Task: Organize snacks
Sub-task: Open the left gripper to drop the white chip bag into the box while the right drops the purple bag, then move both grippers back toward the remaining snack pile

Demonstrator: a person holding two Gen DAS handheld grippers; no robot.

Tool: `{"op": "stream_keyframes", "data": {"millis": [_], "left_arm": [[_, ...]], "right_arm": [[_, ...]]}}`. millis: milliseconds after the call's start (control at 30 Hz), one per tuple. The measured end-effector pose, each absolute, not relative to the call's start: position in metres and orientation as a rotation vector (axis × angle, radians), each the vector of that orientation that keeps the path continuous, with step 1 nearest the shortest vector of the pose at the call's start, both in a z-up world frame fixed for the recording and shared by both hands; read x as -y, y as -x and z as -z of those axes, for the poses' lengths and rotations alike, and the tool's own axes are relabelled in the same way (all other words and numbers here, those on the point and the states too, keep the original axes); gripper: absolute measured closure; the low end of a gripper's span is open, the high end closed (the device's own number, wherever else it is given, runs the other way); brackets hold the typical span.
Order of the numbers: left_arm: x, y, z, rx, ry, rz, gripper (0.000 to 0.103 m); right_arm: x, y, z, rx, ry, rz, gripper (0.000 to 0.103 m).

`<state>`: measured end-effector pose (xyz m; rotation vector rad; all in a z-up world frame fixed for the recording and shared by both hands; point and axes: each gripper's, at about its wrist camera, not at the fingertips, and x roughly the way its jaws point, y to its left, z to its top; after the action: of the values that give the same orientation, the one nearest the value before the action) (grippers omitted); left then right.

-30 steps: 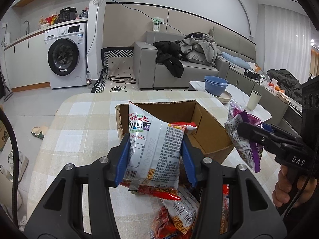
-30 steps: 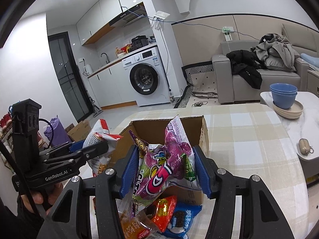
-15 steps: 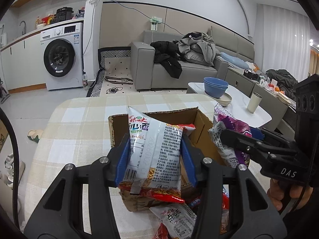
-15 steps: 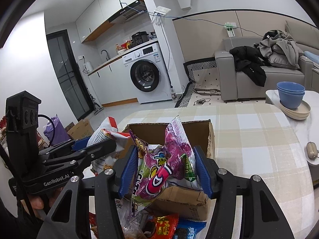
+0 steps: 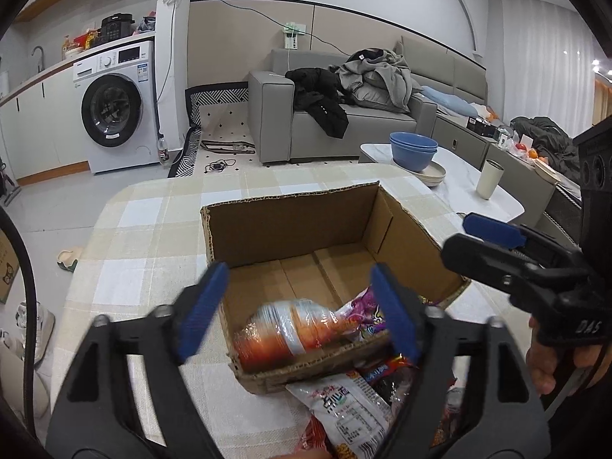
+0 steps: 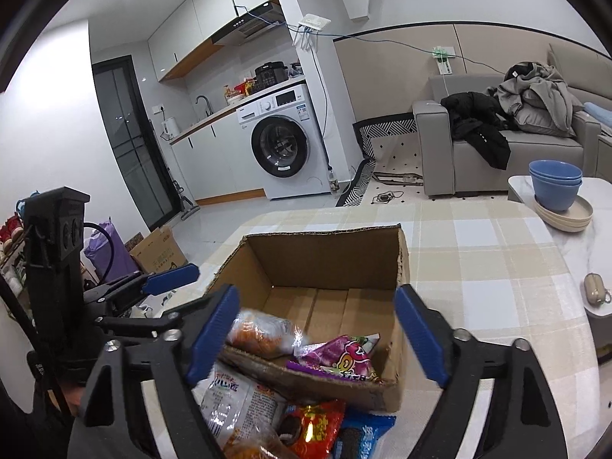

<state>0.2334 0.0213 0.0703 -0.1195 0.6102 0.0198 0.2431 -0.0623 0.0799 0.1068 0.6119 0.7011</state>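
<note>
Cardboard box (image 5: 306, 229) on checked table (image 5: 153, 237), loose snack packets (image 6: 244, 401) in front

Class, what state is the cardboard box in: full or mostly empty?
Mostly empty: the cardboard box holds only an orange packet and a purple packet; bare floor shows.

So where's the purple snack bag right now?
The purple snack bag lies inside the cardboard box, against its near wall, right of the orange-and-white packet in the right wrist view; neither gripper touches it.
</note>
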Motion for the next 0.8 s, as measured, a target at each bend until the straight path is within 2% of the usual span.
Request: {"op": "stream_keyframes", "data": {"millis": [33, 100, 133, 800], "left_arm": [[-0.021, -0.23, -0.07, -0.606, 0.115, -0.023, 0.019], [-0.02, -0.222, -0.07, -0.612, 0.105, -0.029, 0.011], [-0.019, -0.218, -0.07, -0.617, 0.102, -0.035, 0.0], [-0.013, -0.113, -0.038, -0.626, 0.112, -0.035, 0.001]], "right_arm": [[0.065, -0.241, -0.08, -0.613, -0.105, -0.694, 0.005], [0.074, -0.237, -0.082, -0.611, -0.11, -0.677, 0.002], [0.078, -0.234, -0.082, -0.612, -0.114, -0.669, 0.001], [0.127, -0.163, -0.05, -0.672, -0.13, -0.597, 0.0]]}}
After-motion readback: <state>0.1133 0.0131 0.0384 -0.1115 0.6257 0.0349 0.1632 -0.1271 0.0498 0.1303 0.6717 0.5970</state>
